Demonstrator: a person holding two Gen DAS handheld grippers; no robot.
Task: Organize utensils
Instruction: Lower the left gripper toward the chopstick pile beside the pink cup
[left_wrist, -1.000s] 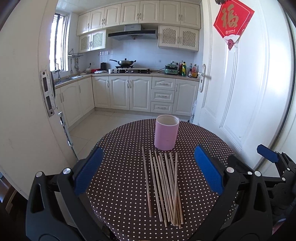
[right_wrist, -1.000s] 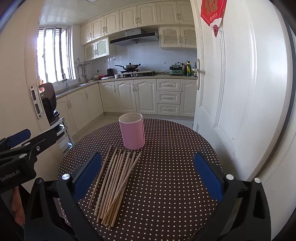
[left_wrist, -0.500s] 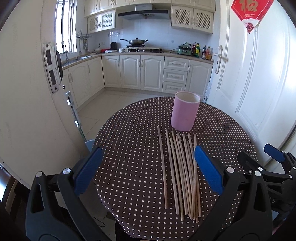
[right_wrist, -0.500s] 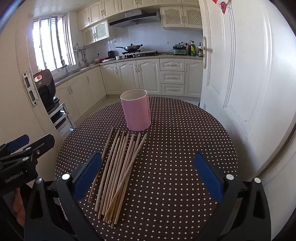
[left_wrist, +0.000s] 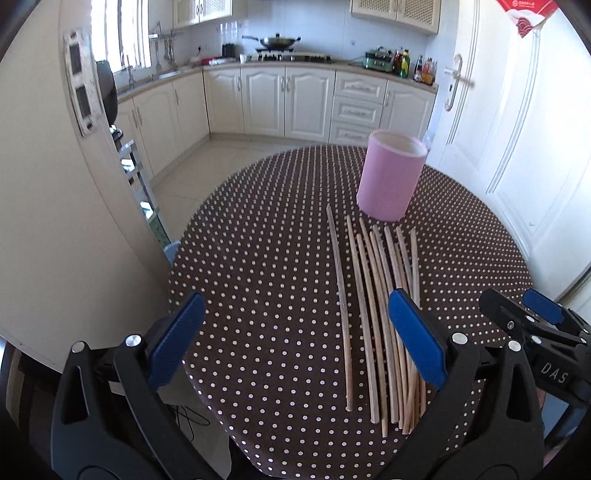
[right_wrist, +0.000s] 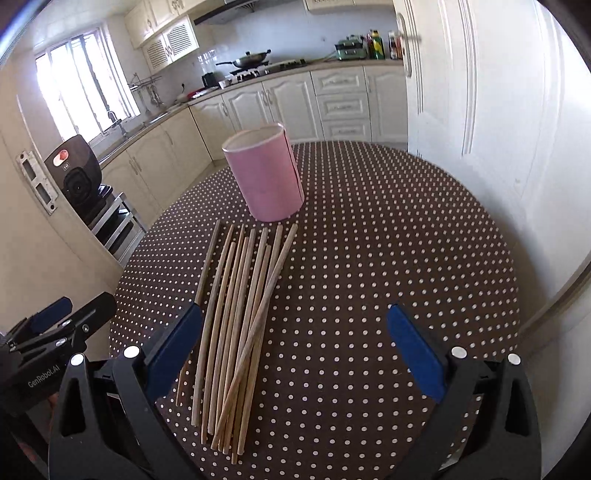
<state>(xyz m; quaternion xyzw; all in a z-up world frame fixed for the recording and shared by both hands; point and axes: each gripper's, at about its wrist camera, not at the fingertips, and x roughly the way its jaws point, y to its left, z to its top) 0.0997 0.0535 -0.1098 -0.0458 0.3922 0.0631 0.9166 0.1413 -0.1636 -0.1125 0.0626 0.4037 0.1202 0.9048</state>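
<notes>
Several wooden chopsticks (left_wrist: 373, 295) lie side by side on the round polka-dot table (left_wrist: 266, 266), pointing toward a tall pink cup (left_wrist: 390, 175) that stands upright behind them. My left gripper (left_wrist: 295, 343) is open and empty above the table's near left part, its right pad over the chopsticks' near ends. In the right wrist view the chopsticks (right_wrist: 240, 314) lie left of centre with the pink cup (right_wrist: 264, 175) beyond. My right gripper (right_wrist: 291, 350) is open and empty above the near table, its left pad beside the chopsticks.
The table's near edge (right_wrist: 332, 469) is just under both grippers. A white door (left_wrist: 517, 129) stands to the right and a white door panel (left_wrist: 55, 184) to the left. Kitchen cabinets (left_wrist: 295, 99) line the back wall.
Both grippers have moved forward and down toward the table, so the chopsticks and cup look larger. The left gripper has shifted left. Both stay open.
</notes>
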